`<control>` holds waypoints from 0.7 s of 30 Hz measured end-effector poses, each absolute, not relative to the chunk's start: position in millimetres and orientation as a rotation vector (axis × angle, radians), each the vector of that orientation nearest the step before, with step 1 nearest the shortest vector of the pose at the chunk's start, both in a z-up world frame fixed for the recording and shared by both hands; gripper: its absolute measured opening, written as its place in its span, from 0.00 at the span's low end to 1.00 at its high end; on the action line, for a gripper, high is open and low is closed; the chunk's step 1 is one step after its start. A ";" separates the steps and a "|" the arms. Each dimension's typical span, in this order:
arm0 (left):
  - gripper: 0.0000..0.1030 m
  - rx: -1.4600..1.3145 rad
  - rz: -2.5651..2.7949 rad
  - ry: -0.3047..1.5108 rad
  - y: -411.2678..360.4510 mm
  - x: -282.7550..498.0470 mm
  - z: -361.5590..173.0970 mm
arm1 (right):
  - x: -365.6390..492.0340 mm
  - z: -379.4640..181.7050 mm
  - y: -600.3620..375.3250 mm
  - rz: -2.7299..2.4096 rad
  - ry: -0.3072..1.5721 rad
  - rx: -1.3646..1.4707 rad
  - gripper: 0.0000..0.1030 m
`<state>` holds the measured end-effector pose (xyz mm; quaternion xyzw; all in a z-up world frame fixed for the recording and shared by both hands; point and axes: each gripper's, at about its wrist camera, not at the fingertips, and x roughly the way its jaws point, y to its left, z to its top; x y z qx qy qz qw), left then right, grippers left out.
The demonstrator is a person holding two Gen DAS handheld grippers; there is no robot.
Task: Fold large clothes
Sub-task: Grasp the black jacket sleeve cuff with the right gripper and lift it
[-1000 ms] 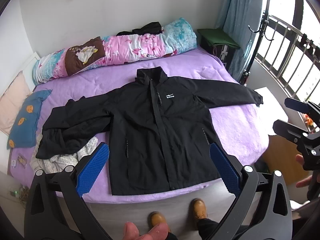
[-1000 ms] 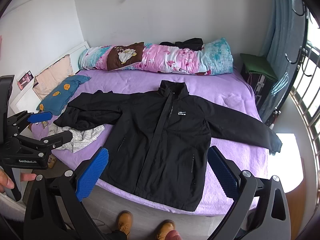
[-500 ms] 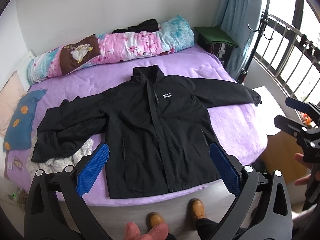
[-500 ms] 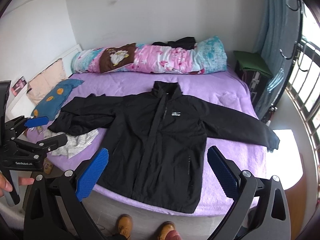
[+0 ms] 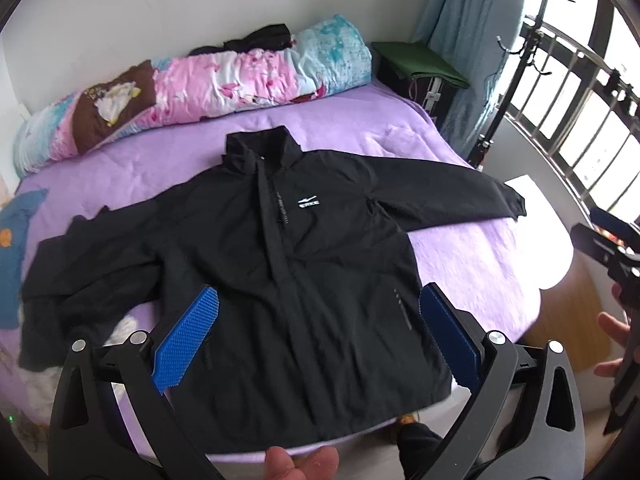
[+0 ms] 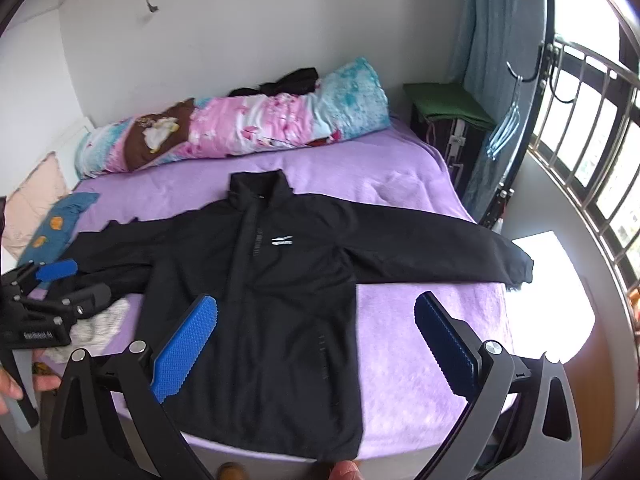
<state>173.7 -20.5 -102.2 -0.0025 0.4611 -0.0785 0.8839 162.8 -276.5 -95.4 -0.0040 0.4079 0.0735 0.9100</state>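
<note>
Purple bedding covers the bed (image 5: 460, 248) seen from the left wrist camera, and a black jacket (image 5: 304, 264) lies spread face up on it, collar toward the wall, a white logo on its chest. One sleeve stretches straight out toward the window side, its cuff near the bed's edge; the other sleeve is bunched over some pale cloth (image 5: 120, 328) at the opposite side. A rolled pink and turquoise quilt (image 5: 208, 88) lies along the wall behind the collar. The left gripper (image 5: 316, 336) hovers above the jacket's lower half, its jaws spread wide and holding nothing, blue pads on either side of the hem area. At the far edge of this view the right gripper (image 5: 608, 248) shows in part, with a hand (image 5: 612, 344) below it. From the right wrist camera, the same bed (image 6: 420, 344) fills the middle, and the jacket (image 6: 280, 280) lies flat with its hem at the near edge. The right gripper (image 6: 316, 340) hangs over the hem and the bare purple cover beside it, jaws wide apart and empty. The left gripper (image 6: 56, 280) sits off to the side above the bunched sleeve, near a blue pillow (image 6: 52, 232). A green folded cloth (image 6: 444, 104) rests on a dark stand by the curtain.
</note>
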 end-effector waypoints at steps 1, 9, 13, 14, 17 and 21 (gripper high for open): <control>0.94 -0.005 -0.160 0.968 -27.0 186.0 -114.7 | 179.1 -112.3 -287.5 0.148 0.852 -0.014 0.95; 0.94 -0.042 -0.132 1.056 -96.0 286.2 -236.1 | 284.4 -211.7 -351.3 0.145 0.895 -0.018 0.95; 0.94 -0.069 -0.117 1.078 -131.5 332.0 -289.1 | 342.2 -259.6 -395.8 0.123 0.929 0.036 0.95; 0.94 -0.076 -0.112 1.074 -141.0 344.4 -303.7 | 353.2 -269.9 -404.3 0.120 0.933 0.035 0.95; 0.94 -0.093 -0.123 1.087 -160.9 368.7 -332.6 | 377.8 -297.4 -431.0 0.122 0.952 0.014 0.95; 0.94 -0.104 -0.143 1.097 -186.2 406.8 -373.9 | 400.8 -325.1 -463.2 0.100 0.965 0.007 0.95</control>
